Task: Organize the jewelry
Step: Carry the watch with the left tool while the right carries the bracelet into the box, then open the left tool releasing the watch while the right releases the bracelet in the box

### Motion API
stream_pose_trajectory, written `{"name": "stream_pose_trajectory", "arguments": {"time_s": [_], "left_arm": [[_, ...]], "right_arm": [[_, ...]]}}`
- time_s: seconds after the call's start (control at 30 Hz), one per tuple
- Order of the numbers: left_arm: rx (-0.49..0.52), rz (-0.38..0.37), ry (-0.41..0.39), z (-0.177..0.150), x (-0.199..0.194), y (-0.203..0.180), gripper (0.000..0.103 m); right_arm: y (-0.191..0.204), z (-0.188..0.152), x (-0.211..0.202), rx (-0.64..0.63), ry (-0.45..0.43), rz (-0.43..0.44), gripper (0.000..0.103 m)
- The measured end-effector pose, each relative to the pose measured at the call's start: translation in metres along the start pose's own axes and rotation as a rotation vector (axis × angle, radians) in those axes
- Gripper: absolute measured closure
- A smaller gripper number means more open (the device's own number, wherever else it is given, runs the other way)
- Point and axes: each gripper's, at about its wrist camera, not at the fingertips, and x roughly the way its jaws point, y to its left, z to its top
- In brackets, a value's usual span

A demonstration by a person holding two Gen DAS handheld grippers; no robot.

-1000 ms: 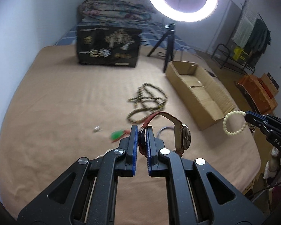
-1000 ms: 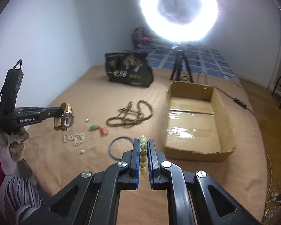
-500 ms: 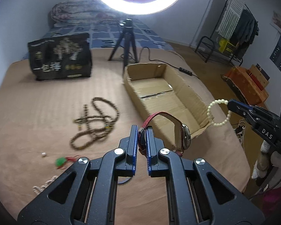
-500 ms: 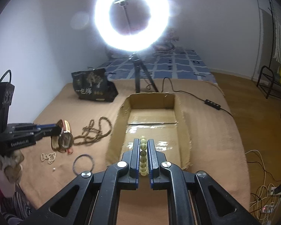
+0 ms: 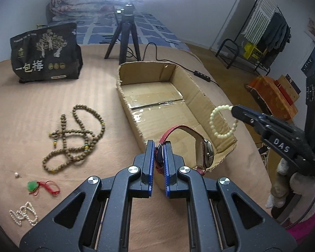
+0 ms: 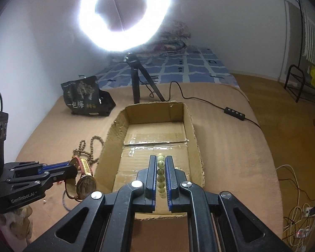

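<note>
Left tool (image 5: 158, 147) clamped on red strap of watch (image 5: 205, 154), held above near end of cardboard box (image 5: 199, 96). Right tool (image 6: 160, 159) clamped on pale bead bracelet (image 5: 222, 121), held over box interior. Brown bead necklace (image 5: 77, 138) left lying on bed (image 5: 31, 109) beside box.

The left hand-held gripper (image 5: 158, 159), black with blue finger pads, is clamped on a red strap, its jaws nearly together, pointing forward and slightly downward. The right hand-held gripper (image 6: 161, 176), of the same build, pinches a string of pale green beads and is raised, angled downward.
</note>
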Motion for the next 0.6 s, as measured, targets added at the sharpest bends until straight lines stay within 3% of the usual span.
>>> {"name": "stream_pose_trajectory", "arguments": {"time_s": [0.27,0.37,0.47,0.6], "left_arm": [[-0.019,-0.04,0.034,0.002,0.022,-0.01,0.097],[-0.025,-0.041,0.052,0.002,0.028,-0.01,0.091],[-0.037,-0.039,0.048,0.003,0.026,-0.008,0.089],[-0.043,-0.033,0.038,0.004,0.021,-0.003,0.089]], "right_arm": [[-0.018,-0.005,0.011,0.038,0.028,-0.023,0.098],[-0.022,-0.006,0.009,0.05,0.023,-0.031,0.096],[-0.029,-0.007,0.004,0.083,0.005,-0.028,0.069],[-0.032,-0.008,0.0,0.096,-0.001,-0.024,0.069]]}}
